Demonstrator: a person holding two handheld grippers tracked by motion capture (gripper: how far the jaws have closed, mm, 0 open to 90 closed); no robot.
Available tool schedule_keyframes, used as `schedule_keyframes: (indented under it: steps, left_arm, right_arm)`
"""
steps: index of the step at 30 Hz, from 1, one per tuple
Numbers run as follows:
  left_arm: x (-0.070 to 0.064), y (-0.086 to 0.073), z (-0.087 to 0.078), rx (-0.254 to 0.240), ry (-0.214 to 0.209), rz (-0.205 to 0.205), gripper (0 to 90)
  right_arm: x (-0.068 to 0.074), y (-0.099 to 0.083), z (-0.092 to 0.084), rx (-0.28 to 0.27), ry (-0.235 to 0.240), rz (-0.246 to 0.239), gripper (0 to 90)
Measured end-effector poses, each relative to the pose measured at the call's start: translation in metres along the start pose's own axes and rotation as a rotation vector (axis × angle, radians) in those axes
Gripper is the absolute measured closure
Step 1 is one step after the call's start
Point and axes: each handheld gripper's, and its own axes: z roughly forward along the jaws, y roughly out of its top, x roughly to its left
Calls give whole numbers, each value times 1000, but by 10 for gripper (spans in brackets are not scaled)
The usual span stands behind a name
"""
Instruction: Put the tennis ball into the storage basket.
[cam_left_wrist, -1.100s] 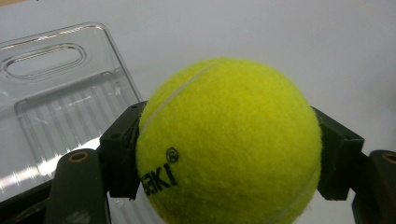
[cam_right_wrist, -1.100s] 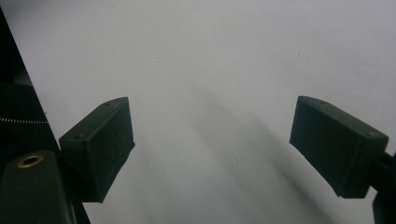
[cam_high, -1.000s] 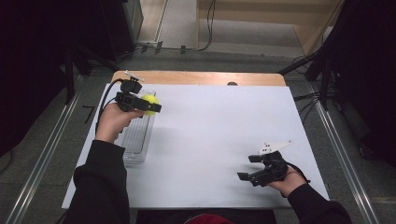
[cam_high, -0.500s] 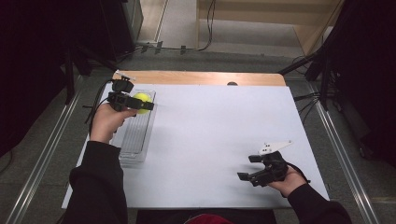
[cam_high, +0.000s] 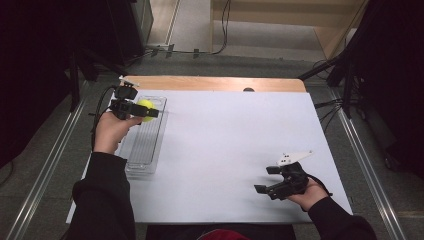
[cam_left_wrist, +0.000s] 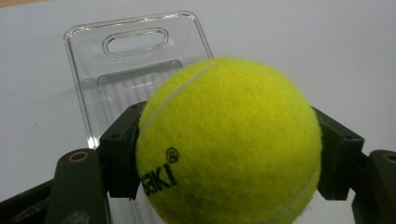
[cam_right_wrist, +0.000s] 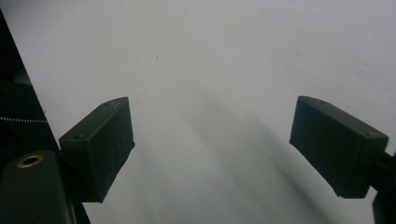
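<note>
Where your left forearm comes in at the left of the high view, your left hand-held gripper (cam_high: 145, 112) holds a yellow tennis ball (cam_high: 144, 108) clamped between its two black jaws, over the far end of a clear plastic tray (cam_high: 142, 150). From the left gripper view, the ball (cam_left_wrist: 229, 144) bulges between the jaws, its black lettering facing the camera, and the tray (cam_left_wrist: 93, 60) lies beyond it with an oval handle slot (cam_left_wrist: 136, 41) at its far end. Whether the ball touches the tray cannot be told. The tray rests along the left edge of the white surface (cam_high: 225, 145). At the right of the high view, near the front edge of the surface, your right hand-held gripper (cam_high: 267, 181) is well apart from the tray. Its own view shows the jaws spread wide over bare white surface (cam_right_wrist: 210, 70), nothing between them.
</note>
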Motion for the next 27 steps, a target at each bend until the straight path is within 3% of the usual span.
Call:
schedule_keyframes:
  steps: [7, 14, 19, 27]
  left_arm:
    - [-1, 0, 2, -6, 6, 2, 266]
    - [4, -3, 8, -4, 13, -26, 265]
    - [8, -4, 14, 0, -7, -57, 264]
    - [9, -6, 20, 17, 3, -58, 263]
  right_arm:
    - [0, 0, 0, -4, -1, -6, 116]
    - [0, 0, 0, -3, 0, -4, 116]
    - [0, 0, 0, -1, -2, 0, 116]
    - [0, 0, 0, -3, 1, -4, 116]
